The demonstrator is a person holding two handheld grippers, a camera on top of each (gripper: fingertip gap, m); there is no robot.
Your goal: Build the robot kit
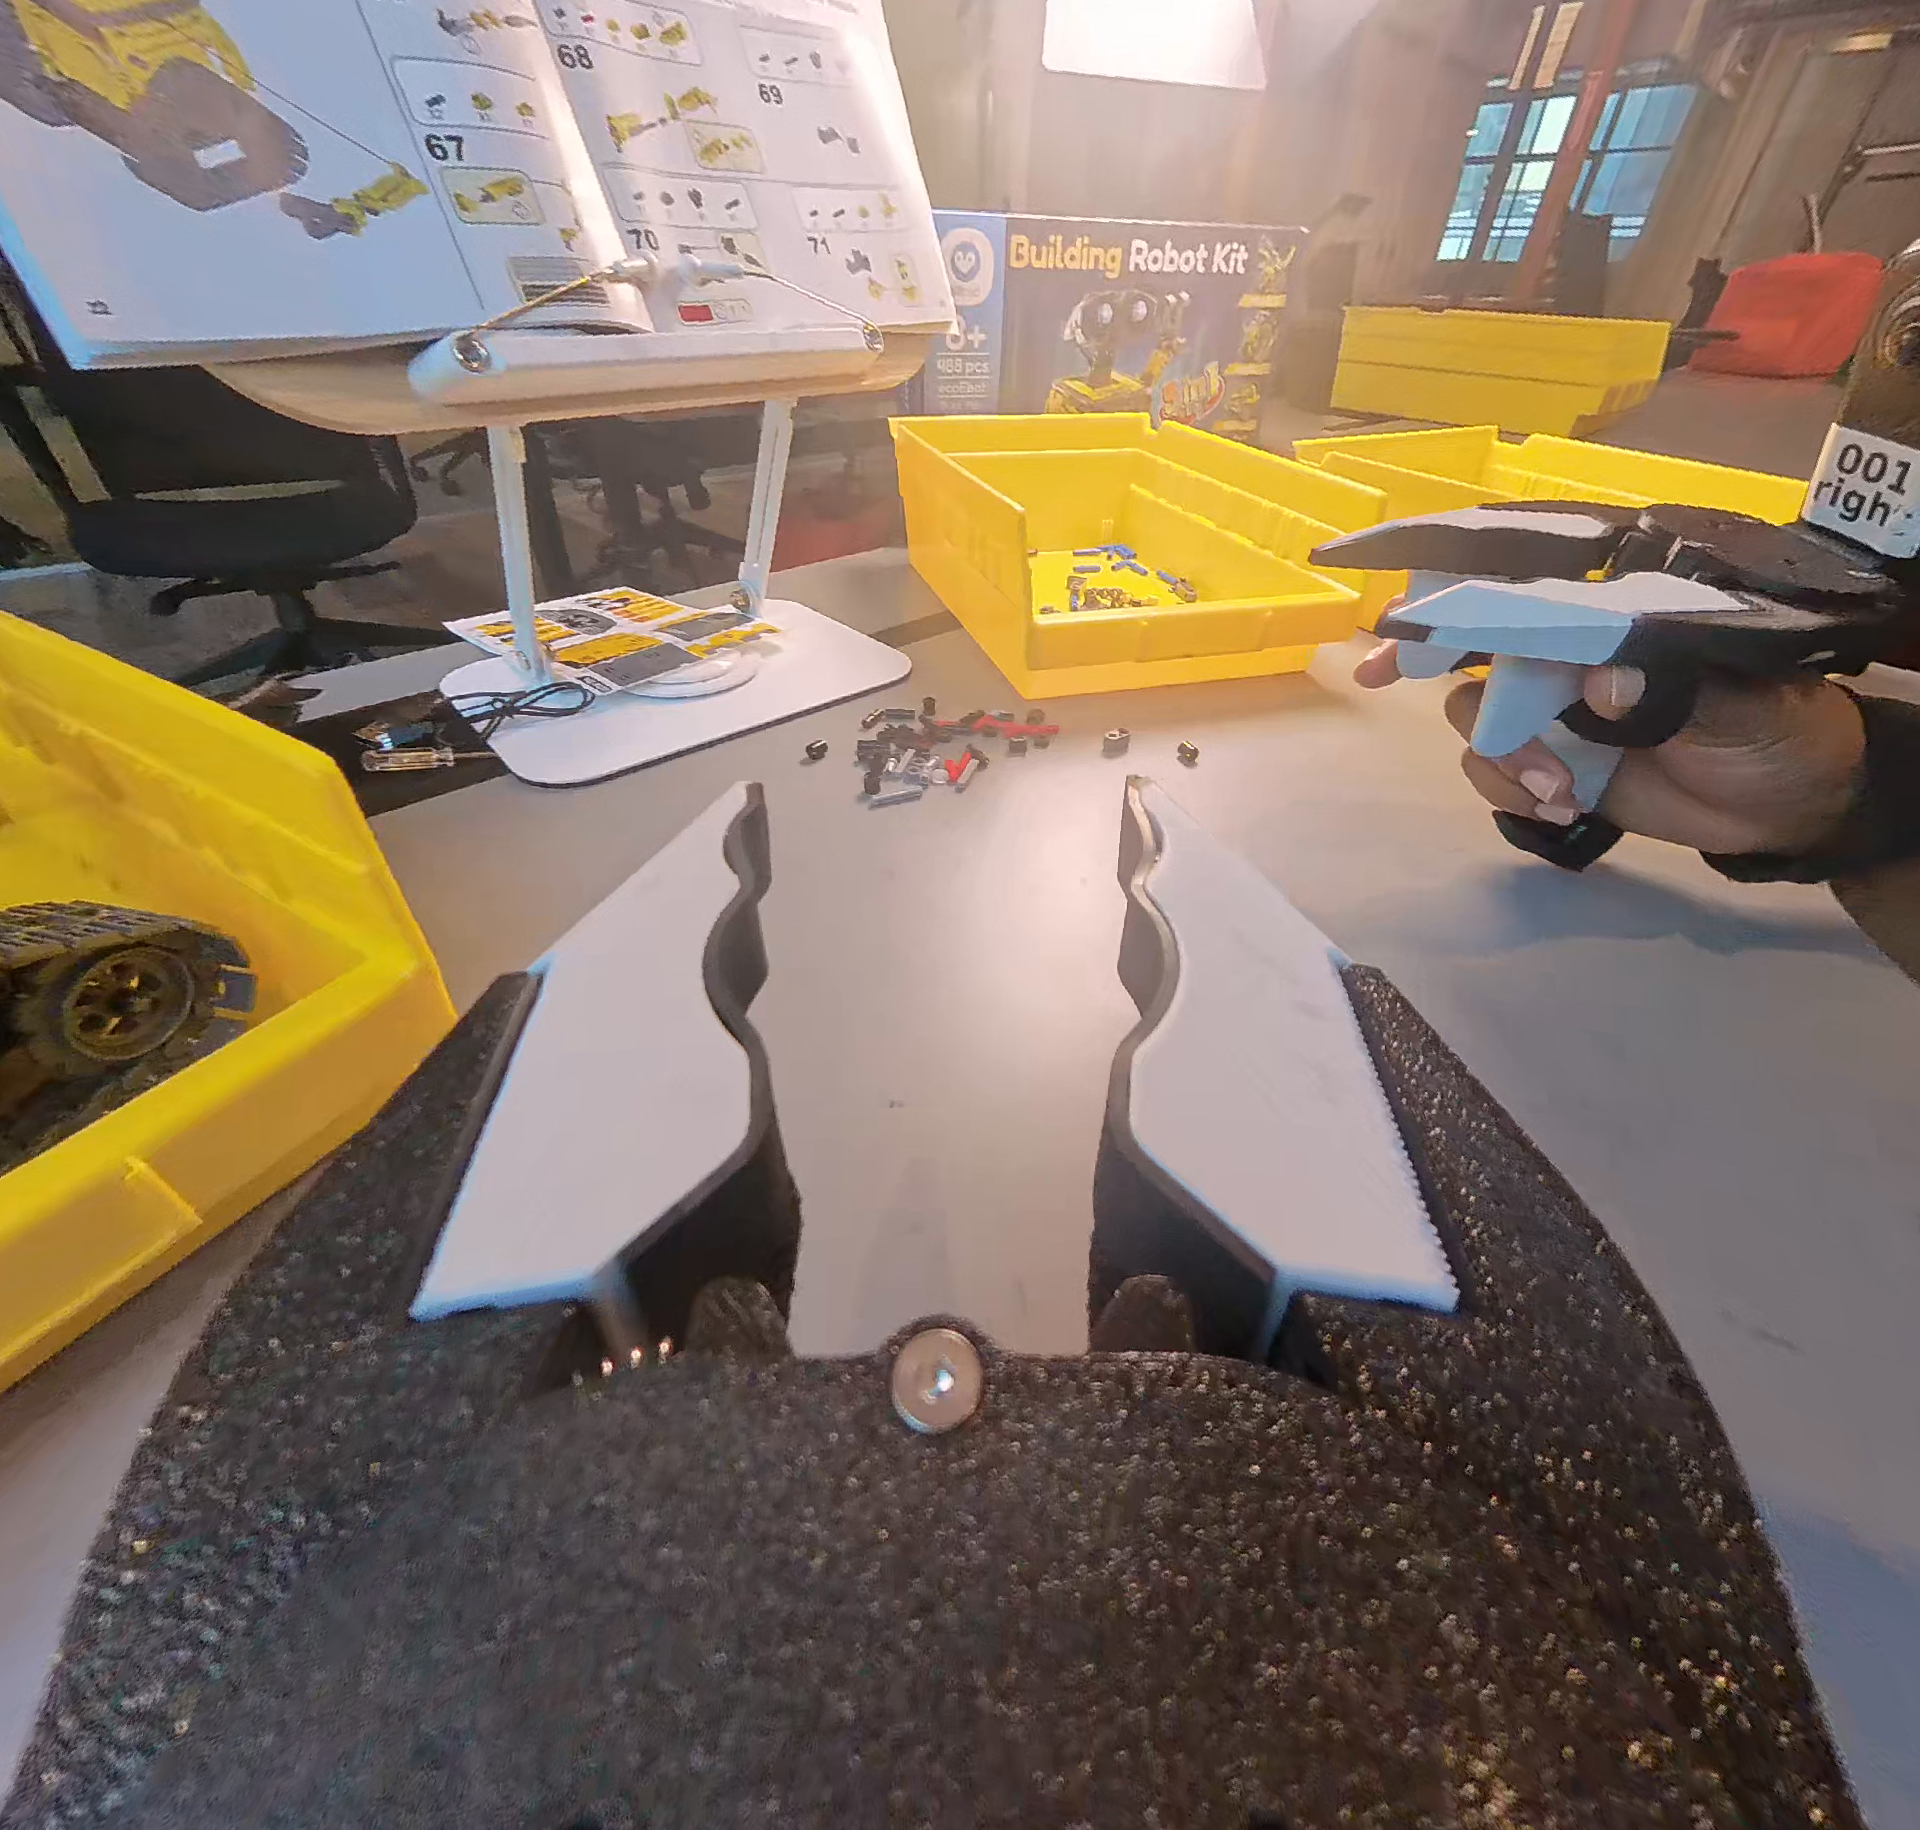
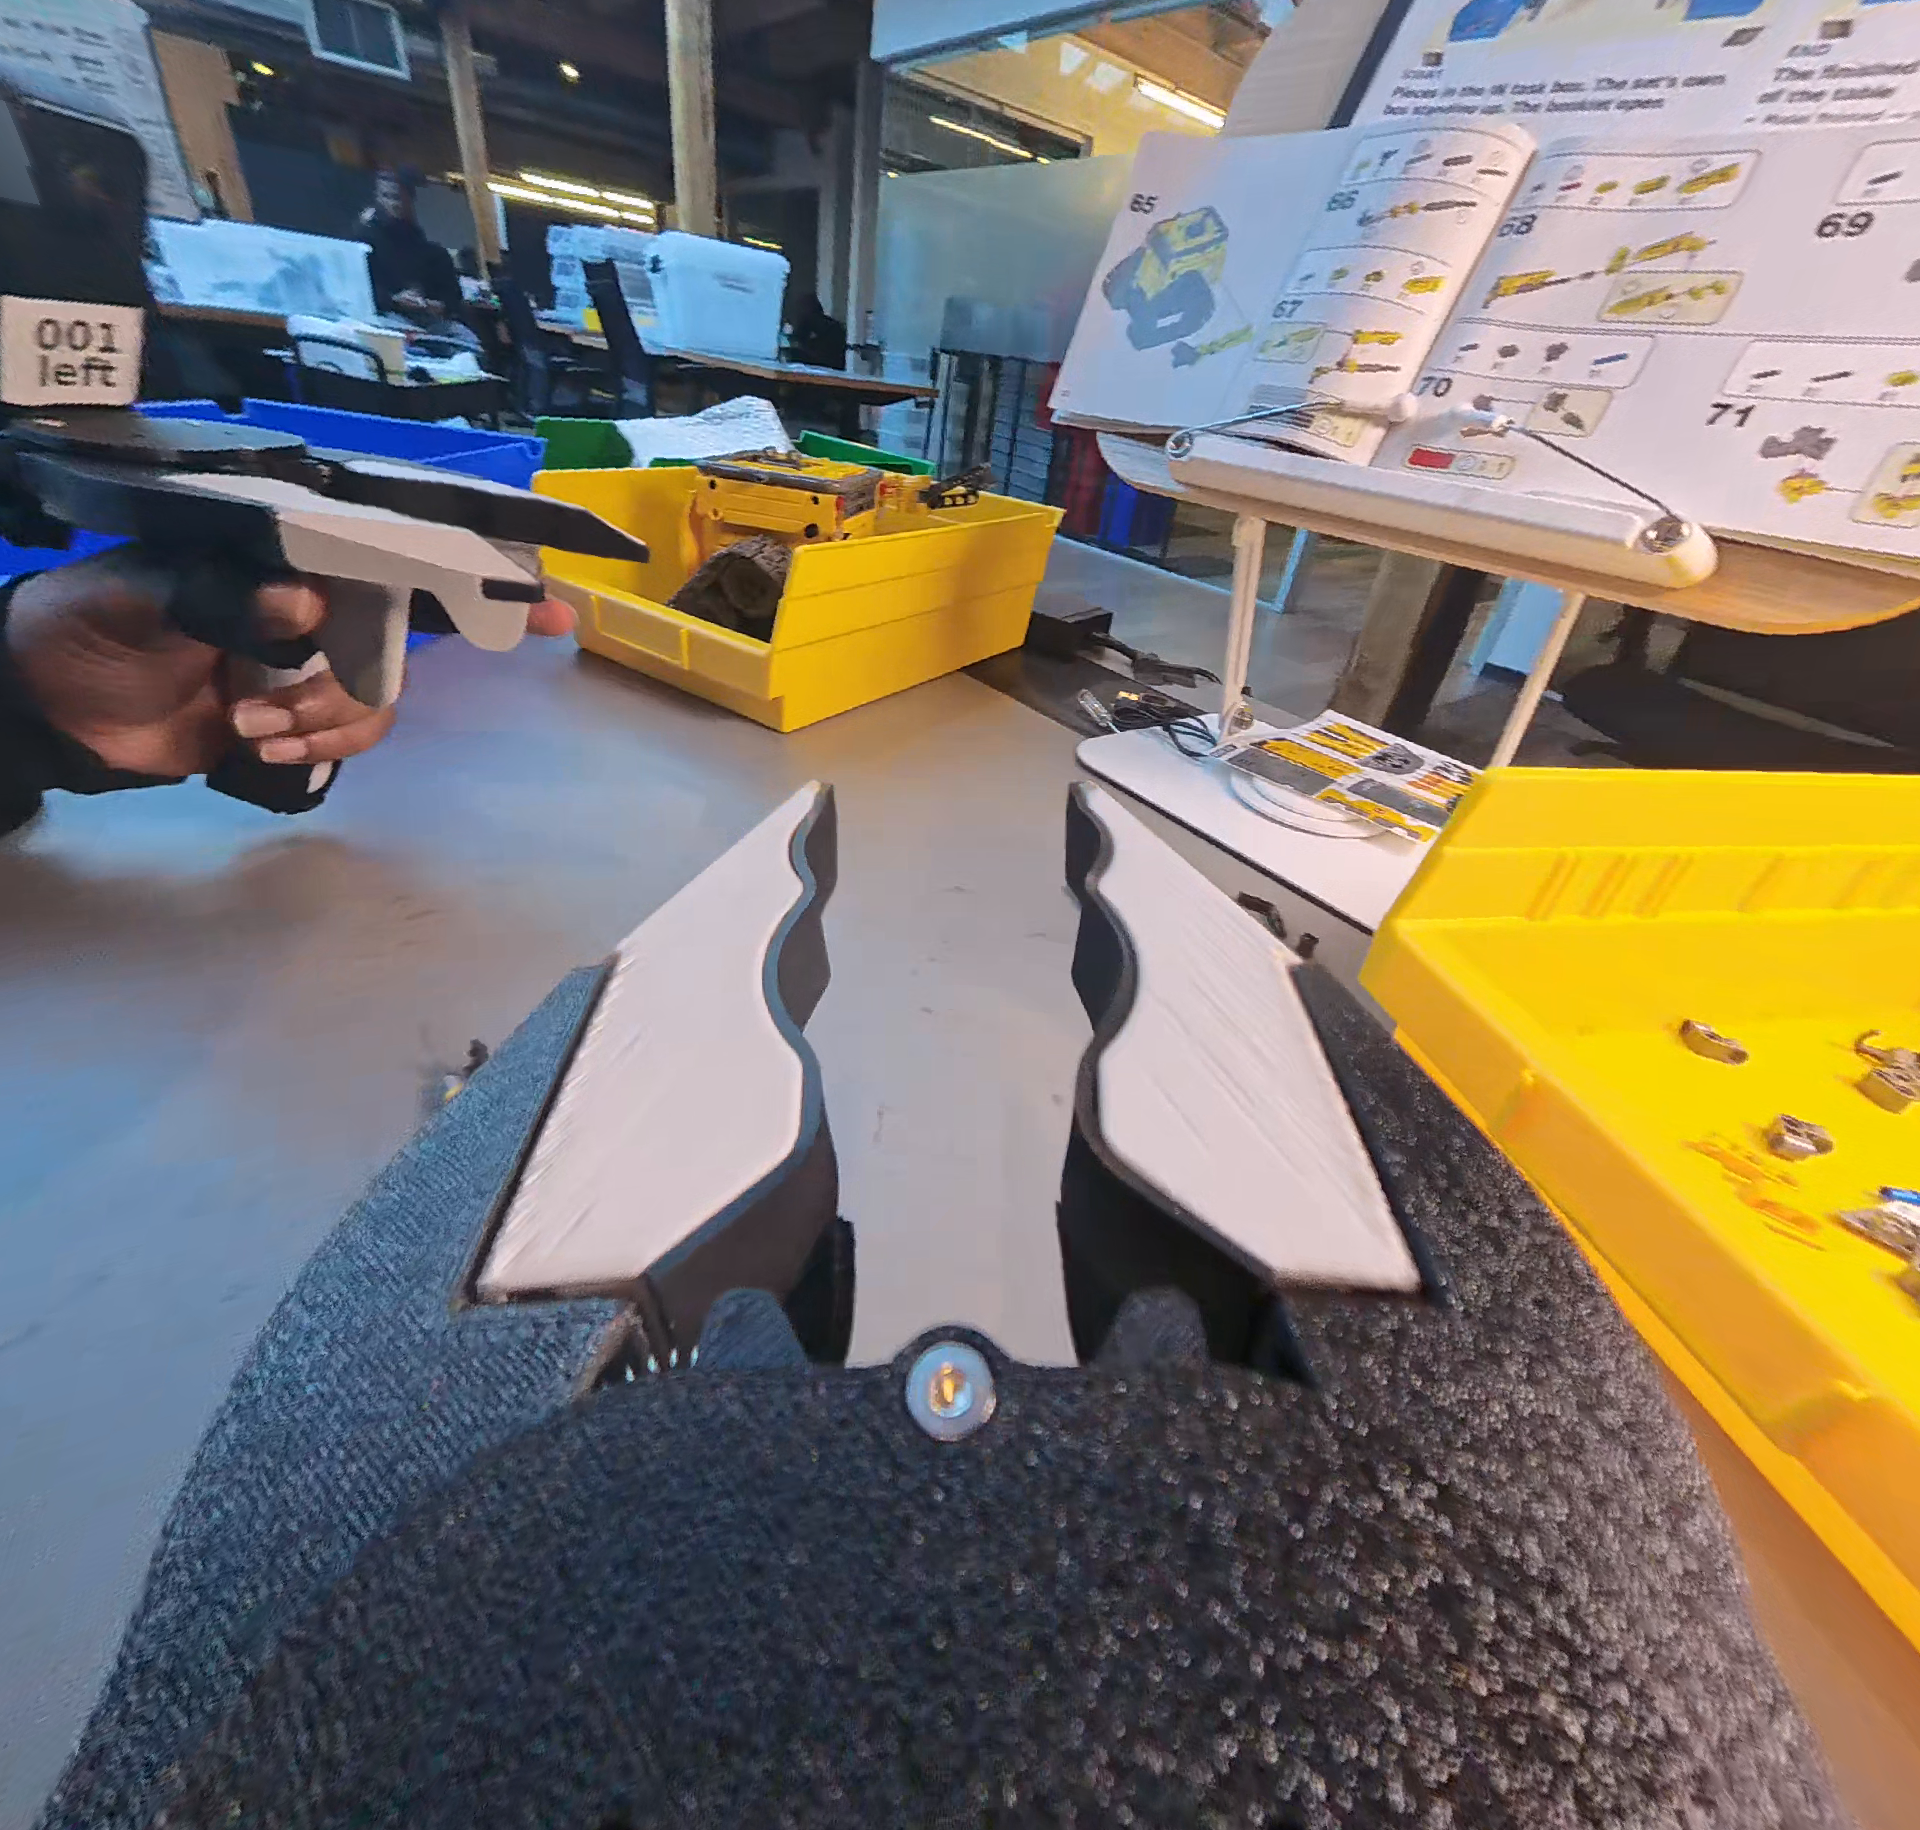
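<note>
Both claws hover over the grey table, empty. The left claw is spread wide, pointing at a scatter of small black and red parts lying just before the white book stand. The right claw gapes too, beside a yellow bin of loose pieces. Left of the stand, another yellow bin holds a tracked yellow model.

Warm, hazy glare from the overhead light panel washes my left view; my desk shows soft shadows. Edges bow fisheye-style, and my right view smears slightly.
</note>
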